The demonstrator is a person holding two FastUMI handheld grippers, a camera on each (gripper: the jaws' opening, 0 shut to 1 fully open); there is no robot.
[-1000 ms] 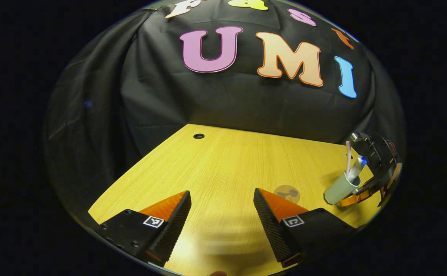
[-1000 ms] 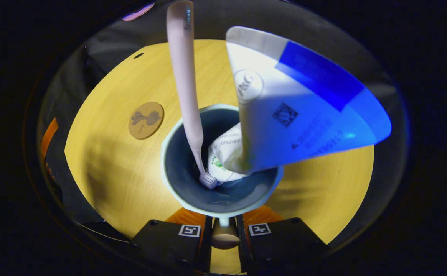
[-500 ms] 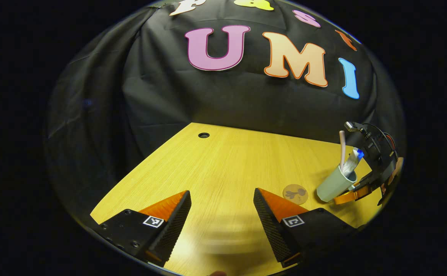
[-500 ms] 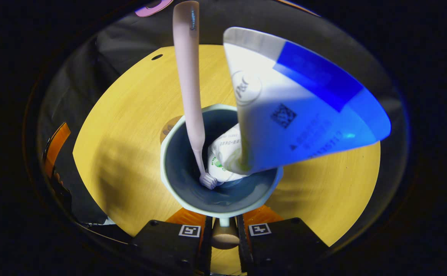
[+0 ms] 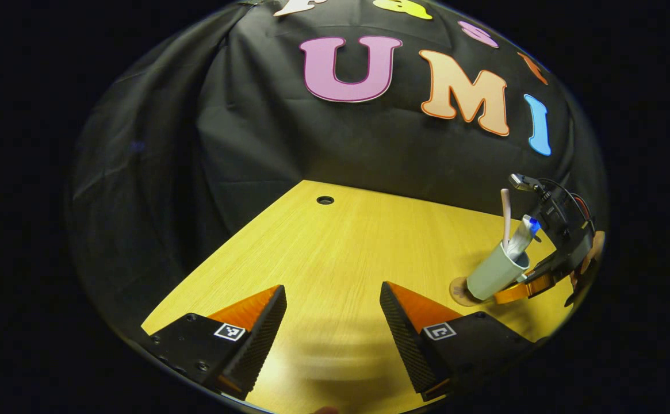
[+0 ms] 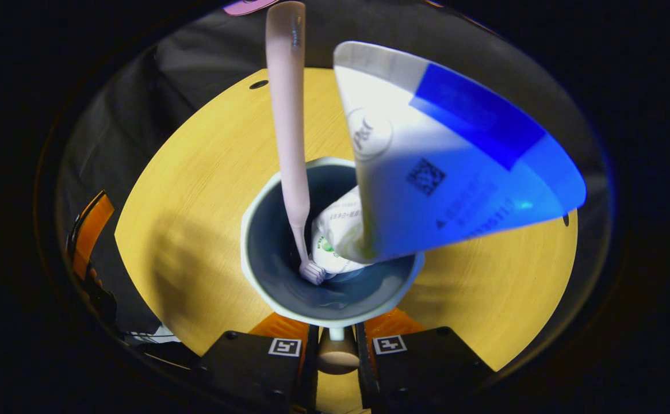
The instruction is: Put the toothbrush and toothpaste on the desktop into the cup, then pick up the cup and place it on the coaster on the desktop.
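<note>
With toothbrush (image 6: 286,109) and toothpaste (image 6: 444,167) inside, the right gripper (image 6: 335,345), fingers clamped on the cup (image 5: 493,276) rim, must lower it onto the coaster (image 5: 457,287); left gripper (image 5: 332,328) fingers apart.

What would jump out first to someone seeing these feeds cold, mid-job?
In the right gripper view, the toothpaste tube looms largest, leaning out of the cup beside the toothbrush, head down. The right gripper is shut on the cup's handle. In the left gripper view, the cup tilts over the coaster at far right, while the left gripper hangs open above bare desktop.
</note>
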